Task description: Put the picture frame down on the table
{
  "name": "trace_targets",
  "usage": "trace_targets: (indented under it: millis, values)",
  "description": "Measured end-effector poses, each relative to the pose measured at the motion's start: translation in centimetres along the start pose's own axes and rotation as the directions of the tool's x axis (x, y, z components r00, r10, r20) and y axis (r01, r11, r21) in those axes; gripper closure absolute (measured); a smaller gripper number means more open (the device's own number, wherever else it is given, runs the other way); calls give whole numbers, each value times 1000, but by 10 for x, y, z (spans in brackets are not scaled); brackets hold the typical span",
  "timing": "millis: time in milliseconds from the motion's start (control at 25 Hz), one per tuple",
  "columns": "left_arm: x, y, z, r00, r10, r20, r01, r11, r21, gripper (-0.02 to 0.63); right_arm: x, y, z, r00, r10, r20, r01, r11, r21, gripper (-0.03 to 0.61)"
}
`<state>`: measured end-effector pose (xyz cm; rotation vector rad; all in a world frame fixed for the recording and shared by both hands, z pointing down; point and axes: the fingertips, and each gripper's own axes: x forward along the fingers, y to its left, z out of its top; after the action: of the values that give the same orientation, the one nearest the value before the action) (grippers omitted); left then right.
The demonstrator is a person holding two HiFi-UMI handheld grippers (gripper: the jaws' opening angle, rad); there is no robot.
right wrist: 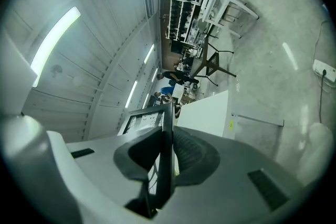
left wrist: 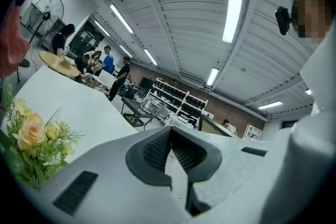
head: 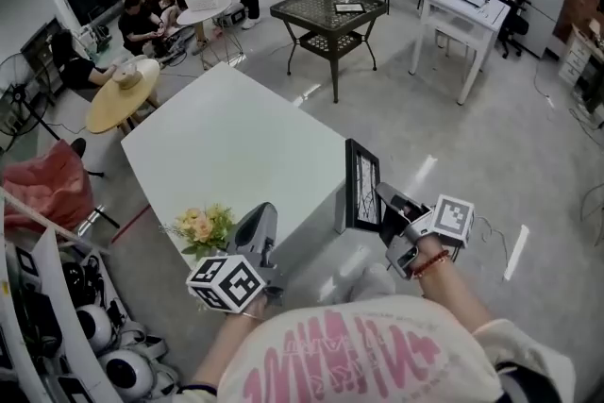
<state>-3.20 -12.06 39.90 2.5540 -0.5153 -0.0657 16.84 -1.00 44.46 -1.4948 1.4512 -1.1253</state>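
A black picture frame (head: pixel 362 187) stands upright on its edge just off the right side of the white table (head: pixel 236 137), over the floor. My right gripper (head: pixel 383 201) is shut on the frame's near edge. In the right gripper view the thin frame (right wrist: pixel 145 118) runs between the two pads of that gripper (right wrist: pixel 167 137). My left gripper (head: pixel 263 212) hovers by the table's front edge, right of a small bunch of yellow flowers (head: pixel 200 226). In its own view the left gripper (left wrist: pixel 170 135) has its tips together and holds nothing, and the flowers (left wrist: pixel 30 136) lie to the left.
Beyond the table stand a black lattice table (head: pixel 328 12), a white desk (head: pixel 462 9) and a round wooden table (head: pixel 123 94). Several people sit and stand at the far left. A red bag (head: pixel 47 184) and white rounded gear (head: pixel 94 335) crowd the near left floor.
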Motion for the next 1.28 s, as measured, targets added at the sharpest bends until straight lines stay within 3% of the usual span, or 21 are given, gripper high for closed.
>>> trace_targets:
  millis: [320,680,920,1280]
  values:
    - [20,39,7,998,68,11,-68,997,-29,611,57,-18,5,997,-17,-79,20,999,35,506]
    - [64,87,32,985,168,49,-165,985,-49,611,141,-35,42,987,-6,-163,12,999,41,506]
    - [106,115,62,964,243,105,-236,969,-77,611,214,-29,82,966,26,-256,-19,999,28,506]
    - [158,152,107,903,368,222,-349,929,-119,611,323,-14,133,911,81,-403,-97,995,-19,506]
